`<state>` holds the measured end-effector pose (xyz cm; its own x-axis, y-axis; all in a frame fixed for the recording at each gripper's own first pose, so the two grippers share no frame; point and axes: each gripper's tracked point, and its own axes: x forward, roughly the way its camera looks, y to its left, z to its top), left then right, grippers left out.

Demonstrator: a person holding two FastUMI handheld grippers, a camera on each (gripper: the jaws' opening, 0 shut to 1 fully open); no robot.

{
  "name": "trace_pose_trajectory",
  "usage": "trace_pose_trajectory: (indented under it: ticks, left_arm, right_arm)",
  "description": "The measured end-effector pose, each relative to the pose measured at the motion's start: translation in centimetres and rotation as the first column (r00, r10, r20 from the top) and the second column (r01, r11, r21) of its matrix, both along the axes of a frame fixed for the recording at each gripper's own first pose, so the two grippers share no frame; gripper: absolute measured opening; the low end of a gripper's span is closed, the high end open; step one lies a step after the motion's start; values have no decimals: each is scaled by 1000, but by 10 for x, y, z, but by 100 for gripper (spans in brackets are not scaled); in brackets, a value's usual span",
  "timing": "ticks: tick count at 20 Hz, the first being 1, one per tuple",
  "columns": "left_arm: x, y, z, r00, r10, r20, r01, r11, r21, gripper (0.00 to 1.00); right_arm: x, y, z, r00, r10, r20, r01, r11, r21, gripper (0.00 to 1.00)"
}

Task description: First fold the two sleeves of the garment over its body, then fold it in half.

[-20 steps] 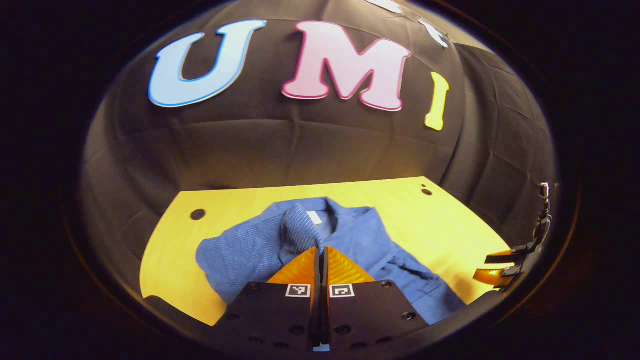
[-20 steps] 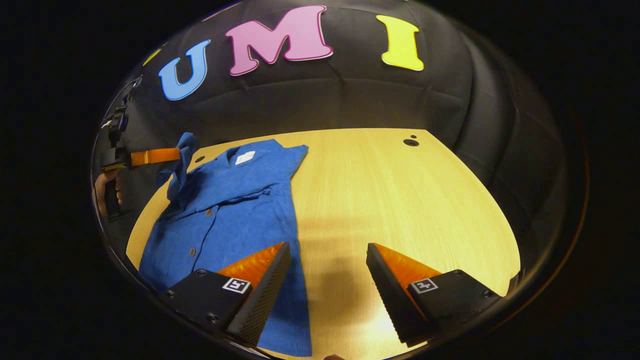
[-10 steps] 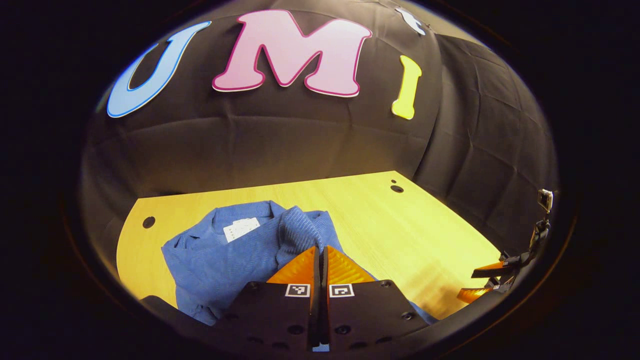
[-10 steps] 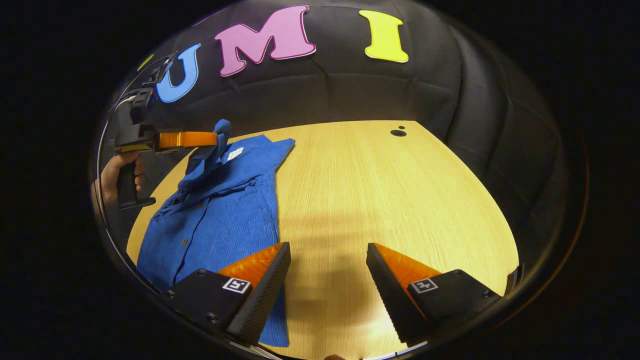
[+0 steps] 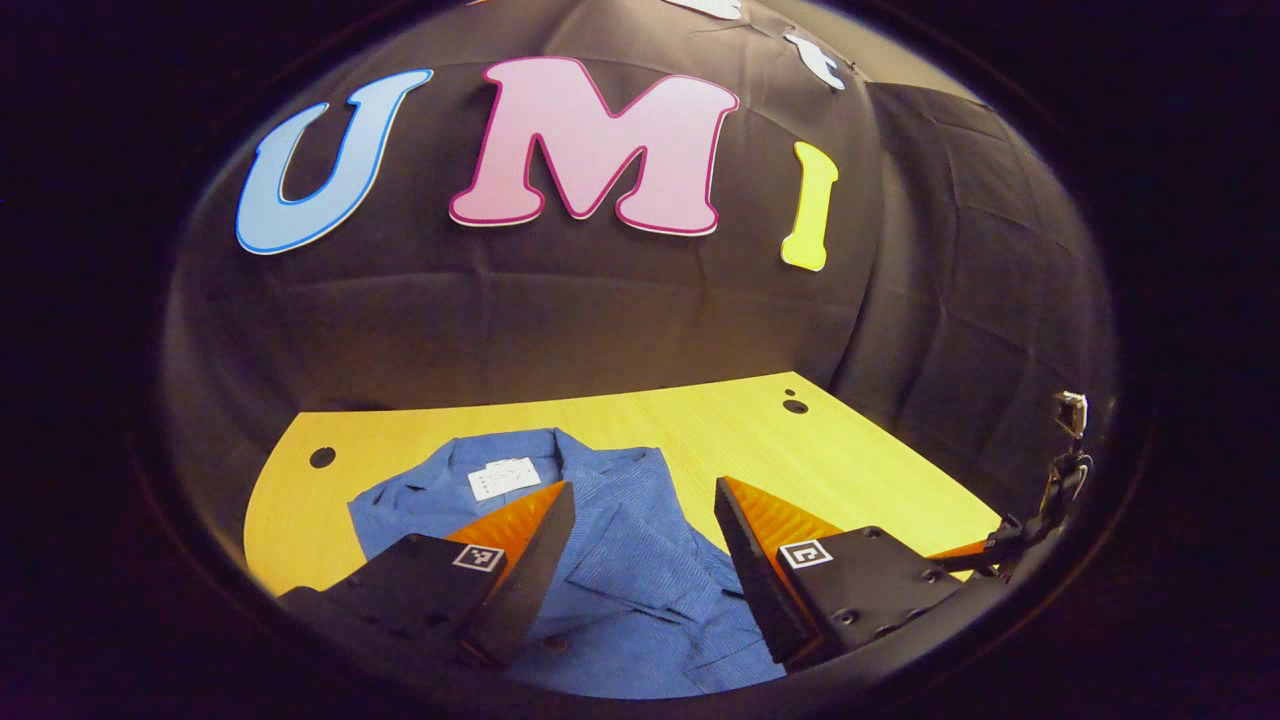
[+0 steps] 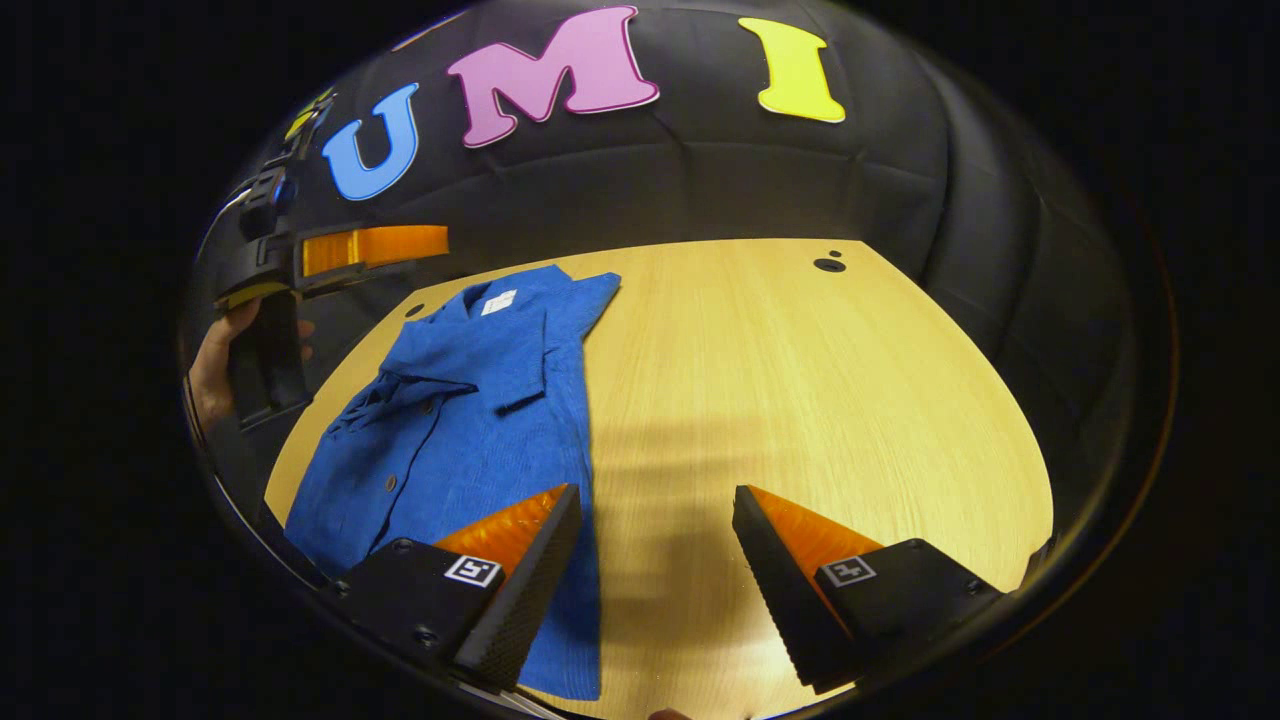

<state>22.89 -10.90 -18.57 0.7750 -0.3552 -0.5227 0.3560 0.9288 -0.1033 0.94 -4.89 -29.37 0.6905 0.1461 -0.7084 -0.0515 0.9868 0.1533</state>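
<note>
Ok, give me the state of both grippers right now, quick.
Left gripper: open, holding nothing, above the blue shirt.
Right gripper: open, holding nothing, over the table.

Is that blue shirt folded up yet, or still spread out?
Partly folded: the blue shirt lies flat on the table with its sleeves laid over its body, but at full length, not yet halved.

Garments: I count one blue shirt (image 6: pixel 455 420), lying flat on the table, also under my left gripper view (image 5: pixel 620 560).
Sleeves: one sleeve (image 6: pixel 505 365) I can pick out, laid over the shirt's body.
Neck labels: one white label (image 6: pixel 497 301).
Buttons: two I can make out, the rest too small to tell.
Tables: one wooden table (image 6: pixel 800 400).
Table holes: two (image 5: pixel 322 457) (image 5: pixel 795 406).
Grippers: two, left gripper (image 5: pixel 635 545) and right gripper (image 6: pixel 650 545), each with fingers spread.
Hands: one hand (image 6: pixel 215 365).
</note>
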Motion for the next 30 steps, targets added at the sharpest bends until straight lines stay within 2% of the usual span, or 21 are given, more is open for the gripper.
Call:
trace_pose_trajectory:
  ticks: [5,9,14,17,20,26,29,30]
  left_arm:
    - [-56,79,-6,995,97,-1,-97,995,34,82]
    - [-103,127,-27,984,164,-65,-160,985,60,82]
    - [-179,198,-67,957,233,-173,-206,966,157,82]
    - [-248,232,-103,915,270,-299,-216,955,202,82]
    - [-289,240,-125,881,277,-383,-199,953,229,82]
    - [-331,244,-149,830,295,-473,-204,951,234,82]
    - [-336,239,-149,845,270,-461,-168,954,250,82]
    - [-336,241,-154,844,272,-462,-162,951,264,83]
  right_arm:
    - [-6,22,-4,999,37,-14,-37,999,-15,100]
    - [-14,40,-11,997,68,-43,-69,997,-37,100]
    - [-48,61,-21,983,146,-116,-156,984,-87,100]
    - [-83,61,-32,968,173,-182,-197,973,-122,100]
    - [-106,62,-40,958,171,-231,-205,970,-132,99]
    - [-143,63,-54,935,172,-311,-225,964,-141,100]
    - [-142,69,-54,937,159,-312,-203,972,-114,99]
    - [-139,76,-58,928,191,-321,-233,968,-99,80]
